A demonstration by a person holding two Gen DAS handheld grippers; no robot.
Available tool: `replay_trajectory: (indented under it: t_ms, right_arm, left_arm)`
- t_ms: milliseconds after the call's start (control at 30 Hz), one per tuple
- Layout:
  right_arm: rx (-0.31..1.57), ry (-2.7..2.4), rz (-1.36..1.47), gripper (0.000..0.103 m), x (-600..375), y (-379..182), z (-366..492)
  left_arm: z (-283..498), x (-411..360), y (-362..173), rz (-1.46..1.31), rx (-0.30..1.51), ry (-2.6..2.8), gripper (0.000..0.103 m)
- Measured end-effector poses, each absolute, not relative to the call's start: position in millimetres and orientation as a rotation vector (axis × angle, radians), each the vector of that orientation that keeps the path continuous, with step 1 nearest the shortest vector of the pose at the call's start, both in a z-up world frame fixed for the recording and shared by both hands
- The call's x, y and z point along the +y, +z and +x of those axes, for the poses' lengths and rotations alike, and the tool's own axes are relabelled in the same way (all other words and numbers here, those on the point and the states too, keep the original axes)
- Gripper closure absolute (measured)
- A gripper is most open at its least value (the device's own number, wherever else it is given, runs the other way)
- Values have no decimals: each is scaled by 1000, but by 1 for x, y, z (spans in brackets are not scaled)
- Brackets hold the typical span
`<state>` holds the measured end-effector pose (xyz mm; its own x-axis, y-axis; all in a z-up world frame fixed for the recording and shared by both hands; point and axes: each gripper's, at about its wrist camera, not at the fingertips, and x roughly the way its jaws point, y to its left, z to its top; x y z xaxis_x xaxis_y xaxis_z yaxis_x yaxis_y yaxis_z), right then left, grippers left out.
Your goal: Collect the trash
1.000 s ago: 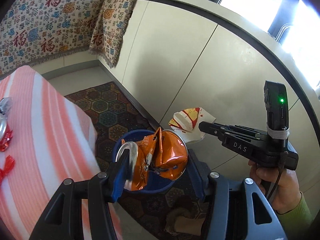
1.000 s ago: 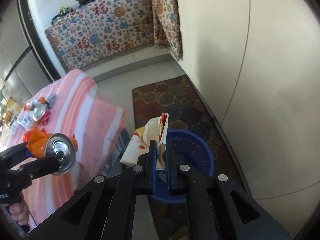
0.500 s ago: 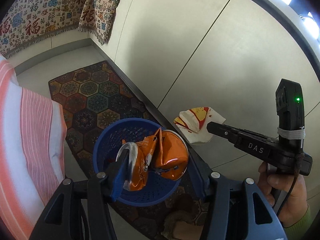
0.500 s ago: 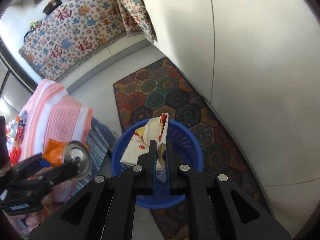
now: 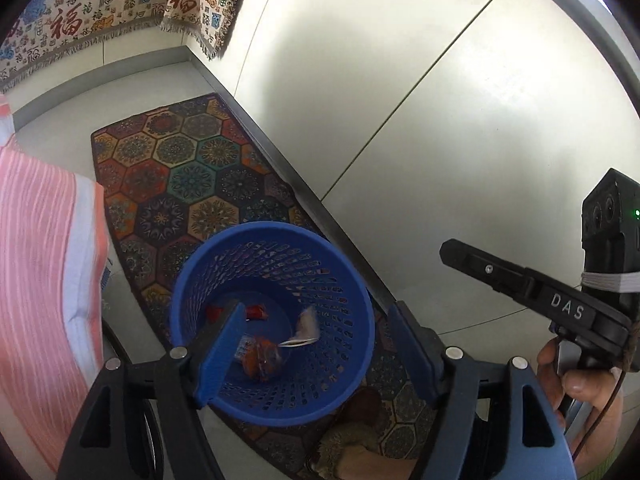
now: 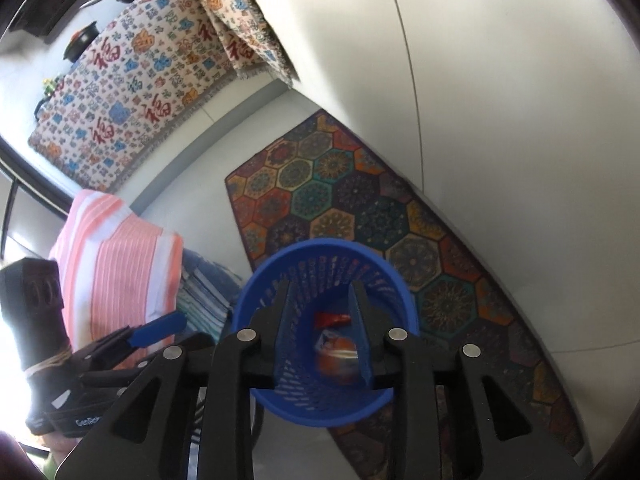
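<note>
Trash: crushed orange can [image 5: 260, 358] and white paper scrap [image 5: 306, 326] lie in the blue basket [image 5: 352, 292].
Tongs: left gripper [image 5: 316, 350] and right gripper [image 6: 322, 330] have just been opening, jaws apart, nothing between them.
Risk: either gripper dipping lower could catch the rim and tip the light basket onto the rug [image 5: 180, 176].

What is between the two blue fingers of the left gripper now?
Nothing is held. Between the left gripper's open jaws, the left wrist view shows only the blue basket below, with the orange can lying inside.

Blue basket [image 5: 352, 300], hexagon-patterned multicoloured rug [image 5: 180, 176]
</note>
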<state>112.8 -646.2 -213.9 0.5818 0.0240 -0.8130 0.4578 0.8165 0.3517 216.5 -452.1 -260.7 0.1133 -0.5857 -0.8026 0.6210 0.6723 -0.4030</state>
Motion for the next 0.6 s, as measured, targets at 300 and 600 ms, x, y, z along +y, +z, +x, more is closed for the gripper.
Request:
replay_trajectory:
  t_ms: [300, 600]
  right_arm:
    - [836, -262, 450, 44, -617, -179, 122]
    - [743, -158, 224, 23, -523, -147, 140]
  left_arm:
    - [175, -410, -209, 93, 993, -867, 28]
    - [122, -309, -187, 196, 921, -745, 28]
